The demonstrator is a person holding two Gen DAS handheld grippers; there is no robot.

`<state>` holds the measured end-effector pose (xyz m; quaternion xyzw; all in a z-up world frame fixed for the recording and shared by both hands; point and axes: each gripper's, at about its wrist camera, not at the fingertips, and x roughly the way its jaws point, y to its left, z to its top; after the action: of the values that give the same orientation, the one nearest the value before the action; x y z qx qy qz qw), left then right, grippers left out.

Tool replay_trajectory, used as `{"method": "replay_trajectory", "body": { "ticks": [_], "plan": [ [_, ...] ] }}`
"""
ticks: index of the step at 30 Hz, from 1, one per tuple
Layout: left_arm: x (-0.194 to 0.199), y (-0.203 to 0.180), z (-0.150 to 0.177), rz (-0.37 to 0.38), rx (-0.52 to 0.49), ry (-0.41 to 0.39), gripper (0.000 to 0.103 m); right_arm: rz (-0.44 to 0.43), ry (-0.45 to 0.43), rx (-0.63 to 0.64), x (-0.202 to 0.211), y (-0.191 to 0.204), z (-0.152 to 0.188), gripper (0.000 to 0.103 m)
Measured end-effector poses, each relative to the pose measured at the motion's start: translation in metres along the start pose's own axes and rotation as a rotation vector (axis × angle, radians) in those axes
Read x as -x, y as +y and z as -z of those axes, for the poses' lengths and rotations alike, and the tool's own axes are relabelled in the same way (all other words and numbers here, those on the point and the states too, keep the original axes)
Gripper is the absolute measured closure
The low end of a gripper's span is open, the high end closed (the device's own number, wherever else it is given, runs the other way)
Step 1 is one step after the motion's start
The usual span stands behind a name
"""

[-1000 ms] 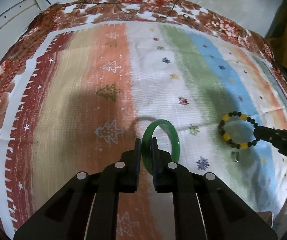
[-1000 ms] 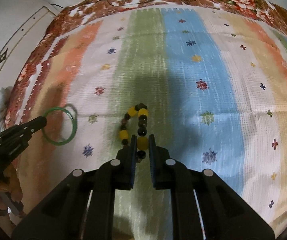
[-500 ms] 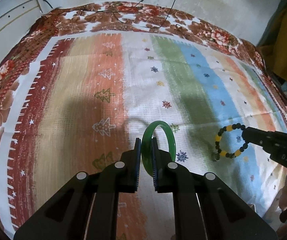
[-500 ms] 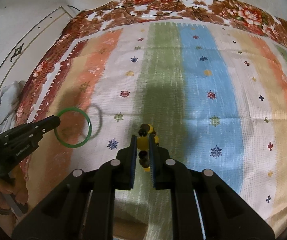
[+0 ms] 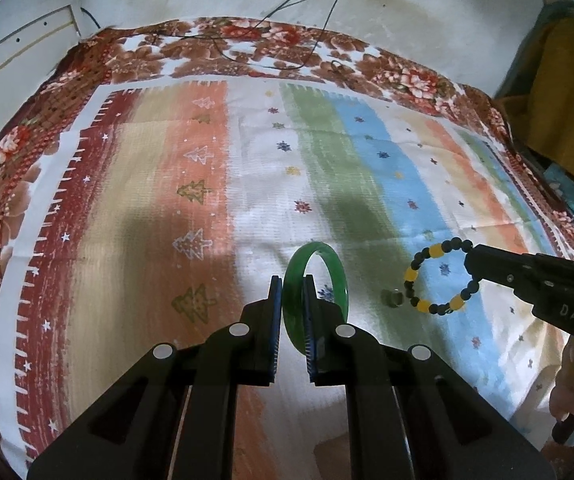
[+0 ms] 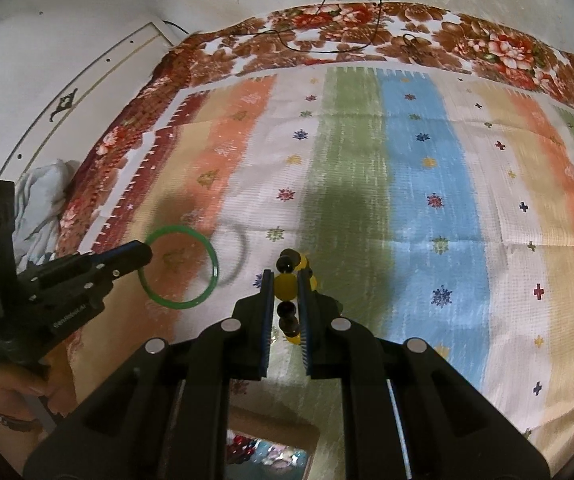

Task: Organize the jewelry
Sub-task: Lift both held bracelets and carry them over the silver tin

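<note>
Left claw (image 5: 292,300) clamped on glossy green bangle (image 5: 314,292) | right claw (image 6: 285,296) clamped on black-and-yellow bead bracelet (image 6: 285,285) | both above striped bed cover (image 6: 407,184)

We count one green bangle (image 5: 314,288), one beaded bracelet (image 5: 439,276), two tongs, one striped cloth (image 5: 207,200).

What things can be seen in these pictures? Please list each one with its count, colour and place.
Bangle: one, green, held above the cloth in the left gripper.
Bead bracelet: one, dark and yellow beads, held in the right gripper.
Small ring-like piece: one, dull metal, by the bracelet; unclear what it is.
Striped cloth: one, many colours, over the floral spread.
Floral spread: one, brown-red, under the cloth.
Cables: thin, dark, far edge.
Left gripper: black, jaws shut on the bangle.
Right gripper: black, jaws shut on the bracelet.
</note>
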<state>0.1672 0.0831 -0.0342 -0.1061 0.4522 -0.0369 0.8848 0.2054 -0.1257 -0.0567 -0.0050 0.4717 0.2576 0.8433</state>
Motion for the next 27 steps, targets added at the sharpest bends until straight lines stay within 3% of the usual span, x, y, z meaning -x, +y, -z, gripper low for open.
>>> {"method": "replay_trajectory", "body": {
  "ticks": [27],
  "plan": [
    [0.069,-0.033,0.045,0.124,-0.04,-0.091,0.093,-0.11,-0.074,0.056,0.069,0.034,0.052,0.09]
  ]
}}
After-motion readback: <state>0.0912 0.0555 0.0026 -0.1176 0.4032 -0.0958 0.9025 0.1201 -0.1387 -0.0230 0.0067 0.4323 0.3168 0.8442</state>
